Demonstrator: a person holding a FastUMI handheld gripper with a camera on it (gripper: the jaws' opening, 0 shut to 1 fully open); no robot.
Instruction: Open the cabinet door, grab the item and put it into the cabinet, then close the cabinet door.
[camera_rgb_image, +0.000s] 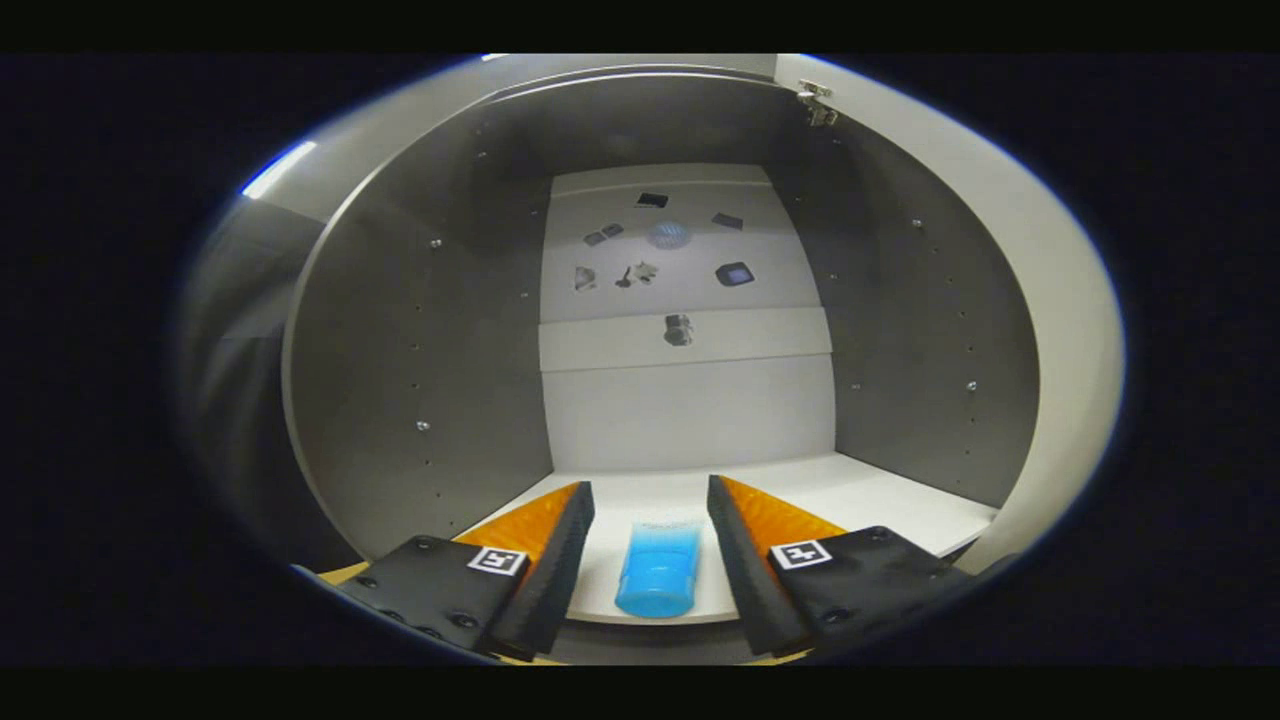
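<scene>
Pale cabinet shelf (860, 500), grey walls either side. One blue tube (657, 570) lies flat near its front edge, cap outward, between the parted fingers, untouched.

one cabinet (400, 380), one blue tube (657, 570), one gripper (650, 520)

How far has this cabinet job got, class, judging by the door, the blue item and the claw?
Done: the cabinet door stands open, and the blue tube lies on the cabinet floor. In hand: the claw is open, its fingers either side of the tube without touching. Left: pulling out and closing the door.
</scene>
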